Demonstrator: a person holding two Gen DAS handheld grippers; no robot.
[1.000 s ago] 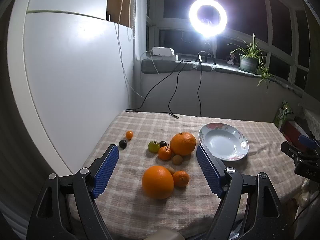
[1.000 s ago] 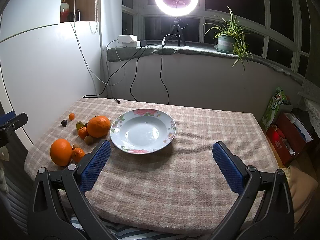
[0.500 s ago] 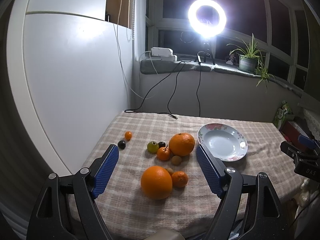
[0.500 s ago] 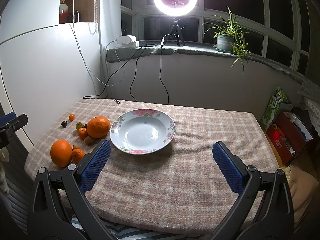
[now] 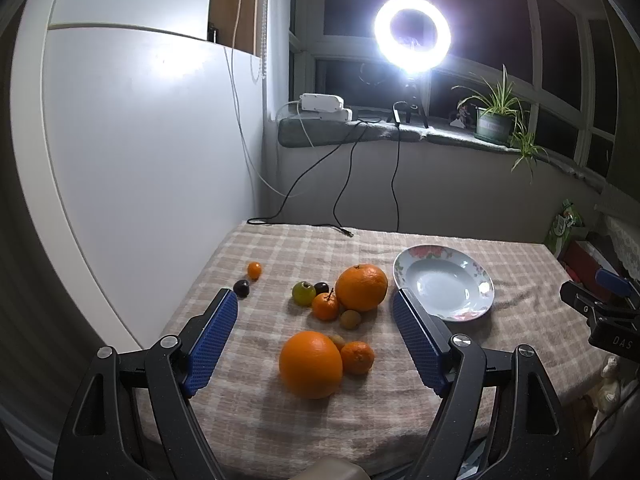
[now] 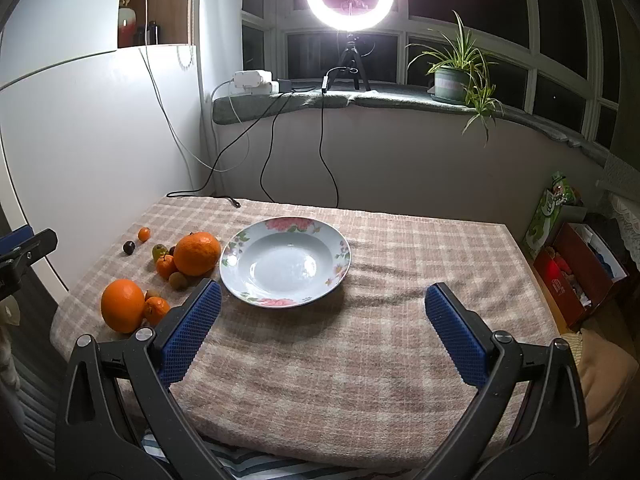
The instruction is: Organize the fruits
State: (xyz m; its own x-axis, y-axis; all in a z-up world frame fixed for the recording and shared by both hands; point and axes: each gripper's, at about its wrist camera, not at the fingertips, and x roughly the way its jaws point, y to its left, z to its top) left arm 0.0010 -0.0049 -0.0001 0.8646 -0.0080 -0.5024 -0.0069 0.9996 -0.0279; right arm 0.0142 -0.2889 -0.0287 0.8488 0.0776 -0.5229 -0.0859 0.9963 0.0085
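Left wrist view: my left gripper gapes, unloaded, framing near orange on tablecloth, plate empty beyond. Firm, round, likely rolls; grip across widest middle. Right gripper spread too.

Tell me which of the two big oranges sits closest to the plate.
The far big orange, behind the small fruits: it lies right beside the plate rim. The other big orange sits at the near table edge, by a mandarin.

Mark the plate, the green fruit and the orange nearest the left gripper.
plate (image 6: 240,280), right wrist view, on its bare near-left rim.
green fruit (image 5: 303,293), left wrist view, middle of its skin.
nearest orange (image 5: 310,364), left wrist view, centre of its front face.
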